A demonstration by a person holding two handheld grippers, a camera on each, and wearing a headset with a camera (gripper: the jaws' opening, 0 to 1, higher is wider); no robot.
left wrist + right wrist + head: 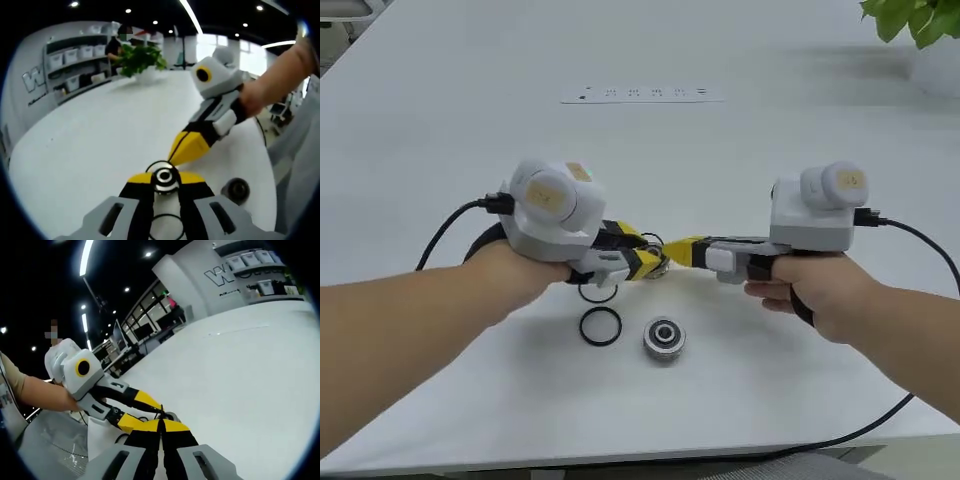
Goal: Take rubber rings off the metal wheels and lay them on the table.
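Observation:
My left gripper (648,262) (164,179) is shut on a small metal wheel (659,266) (164,175), held just above the white table (740,140). From the right, my right gripper (672,250) (161,424) meets it with jaws pressed together, pinching the thin black rubber ring (167,163) at the wheel's rim. In the right gripper view, the left gripper (156,407) comes in from the left. A second metal wheel (664,338) (236,189) lies on the table near the front. Two loose black rings (600,326) (598,292) lie beside it.
A white power strip (642,94) lies at the back of the table. A potted plant (915,25) (142,59) stands at the far right corner. Black cables (445,235) (920,240) trail from both grippers. The table edge runs close to me at the bottom.

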